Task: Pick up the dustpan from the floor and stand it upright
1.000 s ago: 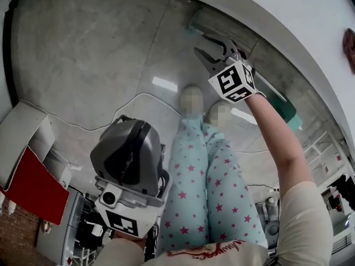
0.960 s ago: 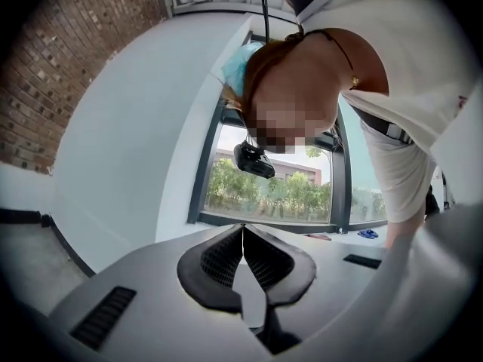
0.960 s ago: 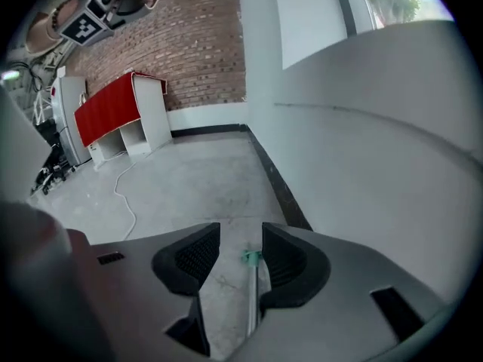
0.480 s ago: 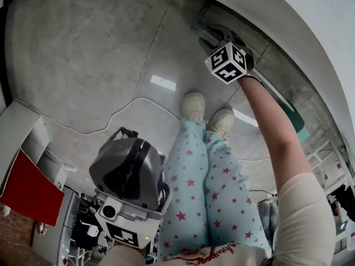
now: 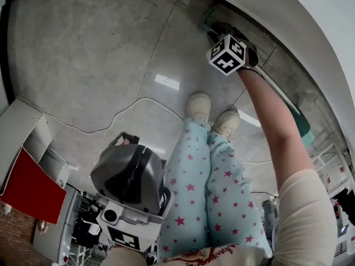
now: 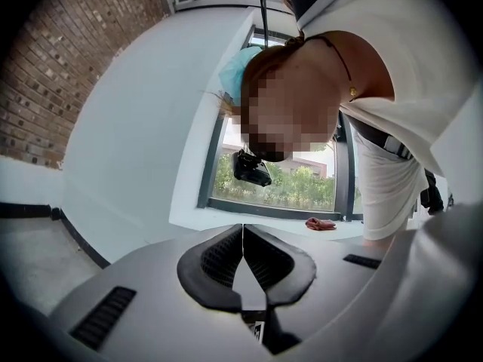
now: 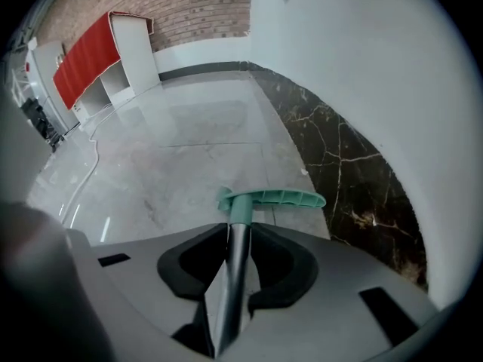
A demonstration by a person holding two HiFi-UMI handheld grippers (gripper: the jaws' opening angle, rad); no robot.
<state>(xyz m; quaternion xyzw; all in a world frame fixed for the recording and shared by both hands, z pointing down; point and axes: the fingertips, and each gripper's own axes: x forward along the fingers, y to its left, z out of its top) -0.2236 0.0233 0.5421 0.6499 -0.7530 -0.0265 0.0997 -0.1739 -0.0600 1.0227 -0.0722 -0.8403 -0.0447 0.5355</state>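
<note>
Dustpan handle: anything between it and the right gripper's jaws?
Nothing visible. The dustpan handle lies right between the jaws of the right gripper, which have just been closing and appear to press on it. The wall runs close alongside but does not block it.

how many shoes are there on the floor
2, side by side near the middle of the head view: the left shoe and the right shoe just beside it. No others show.
</note>
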